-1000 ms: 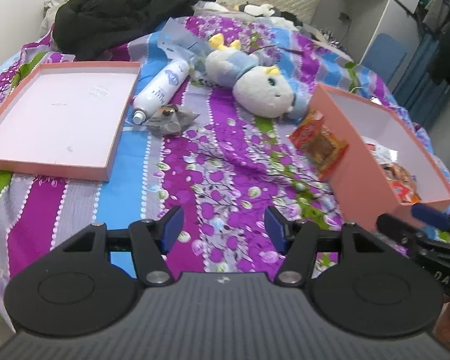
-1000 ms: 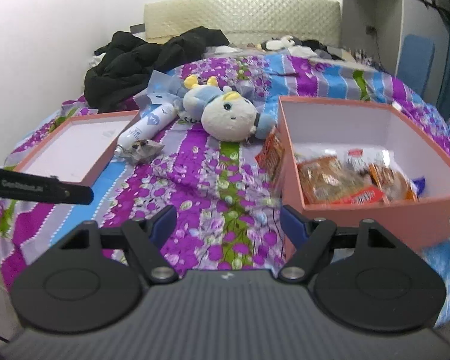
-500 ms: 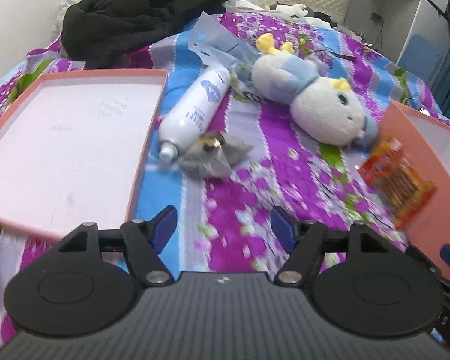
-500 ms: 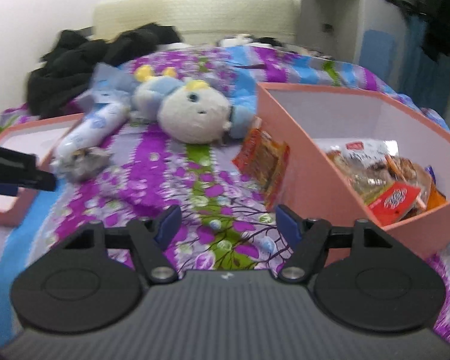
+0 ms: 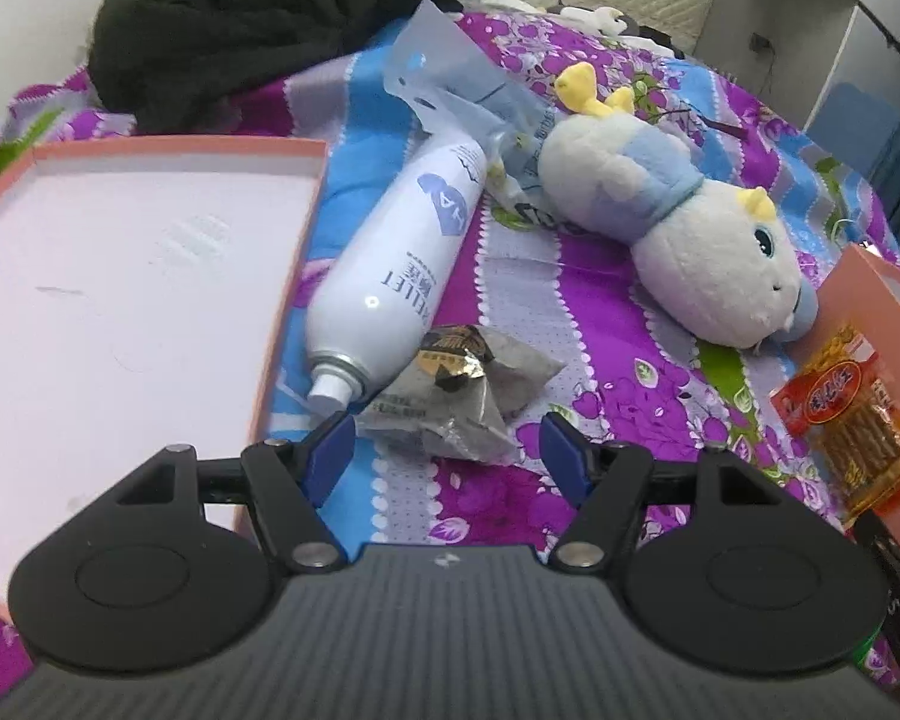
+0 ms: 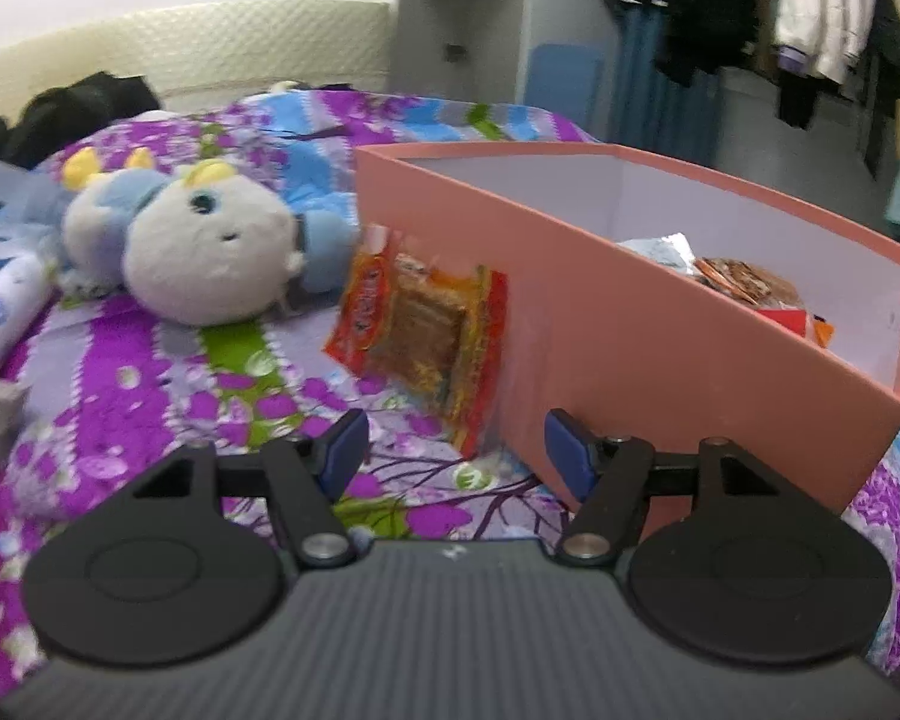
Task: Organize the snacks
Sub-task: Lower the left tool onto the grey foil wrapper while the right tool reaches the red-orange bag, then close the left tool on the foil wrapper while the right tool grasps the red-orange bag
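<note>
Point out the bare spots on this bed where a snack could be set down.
Free: the inside of the pink lid, and the bedspread strip between the plush toy and the orange snack pack. Crowded: around the white spray can, the grey wrapper and the pink box, partly filled with snacks.

Both tools nearer their snack packets

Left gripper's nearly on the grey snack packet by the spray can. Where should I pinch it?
Pinch the grey snack packet across its puffed middle, coming down from the near side with the left gripper. Its left corner lies against the white spray can, so that side looks crowded; the crinkled right end lies free on the bedspread, probably giving that finger room.
</note>
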The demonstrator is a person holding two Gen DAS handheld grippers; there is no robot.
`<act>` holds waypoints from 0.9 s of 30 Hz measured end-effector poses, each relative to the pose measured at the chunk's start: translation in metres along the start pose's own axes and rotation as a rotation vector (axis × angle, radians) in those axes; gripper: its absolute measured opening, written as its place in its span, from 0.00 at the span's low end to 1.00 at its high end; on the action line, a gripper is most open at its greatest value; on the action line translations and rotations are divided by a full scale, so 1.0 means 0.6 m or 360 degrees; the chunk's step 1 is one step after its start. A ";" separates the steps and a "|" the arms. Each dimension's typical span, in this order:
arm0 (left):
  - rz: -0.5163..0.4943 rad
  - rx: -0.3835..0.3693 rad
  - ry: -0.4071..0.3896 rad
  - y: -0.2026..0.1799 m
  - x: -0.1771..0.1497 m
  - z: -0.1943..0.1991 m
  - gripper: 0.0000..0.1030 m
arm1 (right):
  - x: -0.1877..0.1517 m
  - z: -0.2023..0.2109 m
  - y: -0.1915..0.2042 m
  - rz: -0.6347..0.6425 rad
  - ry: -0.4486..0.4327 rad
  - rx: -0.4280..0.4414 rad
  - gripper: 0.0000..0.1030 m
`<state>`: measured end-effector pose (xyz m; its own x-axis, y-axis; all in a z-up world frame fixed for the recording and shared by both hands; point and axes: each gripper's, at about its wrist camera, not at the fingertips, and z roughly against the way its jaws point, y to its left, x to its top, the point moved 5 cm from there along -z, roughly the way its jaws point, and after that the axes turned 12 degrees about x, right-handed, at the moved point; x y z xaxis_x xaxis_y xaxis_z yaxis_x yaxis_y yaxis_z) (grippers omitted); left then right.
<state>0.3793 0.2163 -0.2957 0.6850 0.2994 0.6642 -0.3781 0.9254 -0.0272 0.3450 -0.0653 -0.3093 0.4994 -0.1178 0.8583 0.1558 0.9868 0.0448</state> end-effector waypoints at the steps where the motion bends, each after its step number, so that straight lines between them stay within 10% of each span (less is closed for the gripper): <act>1: -0.0012 -0.0006 0.0003 -0.002 -0.001 -0.004 0.70 | 0.001 -0.005 0.002 -0.0005 0.0008 -0.0008 0.64; 14: -0.0029 -0.0023 -0.0010 -0.021 0.005 -0.023 0.59 | 0.007 -0.050 0.018 -0.0011 0.0062 0.0079 0.65; 19: 0.0022 -0.0008 -0.0002 -0.011 0.011 -0.031 0.47 | 0.005 -0.078 0.009 -0.0054 0.0179 0.0164 0.29; 27: 0.0050 -0.0011 -0.0015 -0.005 0.011 -0.033 0.30 | 0.017 -0.080 0.018 -0.0025 0.0159 0.0297 0.17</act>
<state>0.3974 0.2200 -0.3059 0.6670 0.3262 0.6698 -0.3949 0.9172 -0.0534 0.3927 -0.0614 -0.3246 0.5813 -0.1348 0.8024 0.0083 0.9871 0.1598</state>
